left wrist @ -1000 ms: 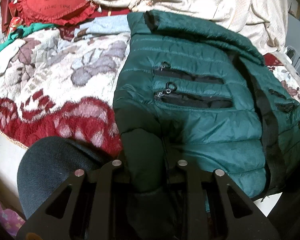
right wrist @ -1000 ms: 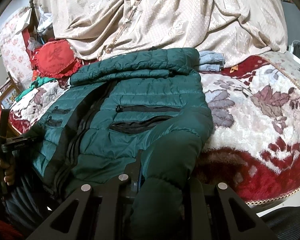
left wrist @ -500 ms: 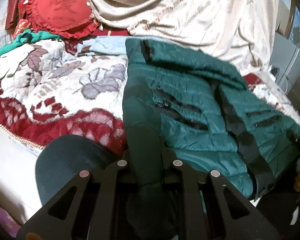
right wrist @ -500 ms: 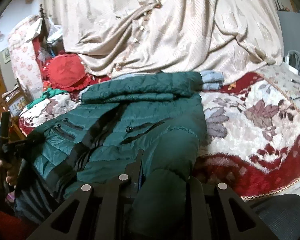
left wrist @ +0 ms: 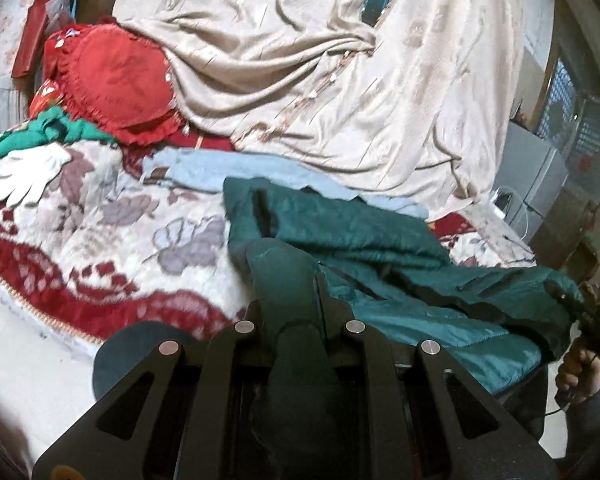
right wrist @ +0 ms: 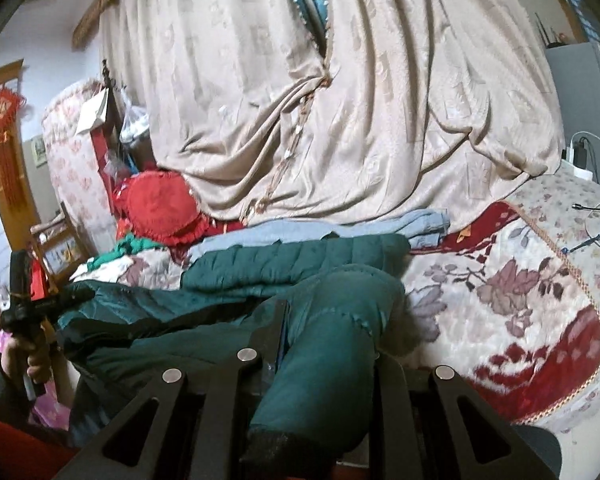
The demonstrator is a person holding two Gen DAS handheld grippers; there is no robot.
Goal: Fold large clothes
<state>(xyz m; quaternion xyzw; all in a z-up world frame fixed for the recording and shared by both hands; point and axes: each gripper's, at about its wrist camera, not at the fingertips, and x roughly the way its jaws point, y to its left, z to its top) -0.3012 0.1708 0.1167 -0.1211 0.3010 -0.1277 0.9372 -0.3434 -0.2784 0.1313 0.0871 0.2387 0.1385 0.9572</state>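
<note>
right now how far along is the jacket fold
Early. Done: the green jacket lies on the floral blanket, its far edge seemingly folded over. In hand: the left tool and right tool each clamp a near sleeve end and hold it raised. Left: carrying that near edge over the body and flattening it.

A bed [left wrist: 28, 360] under a red-and-cream floral blanket [left wrist: 100, 240] carries the green puffer jacket [left wrist: 380, 248], pale blue folded clothes [left wrist: 220, 168] — and a red frilled cushion [left wrist: 120, 80].
</note>
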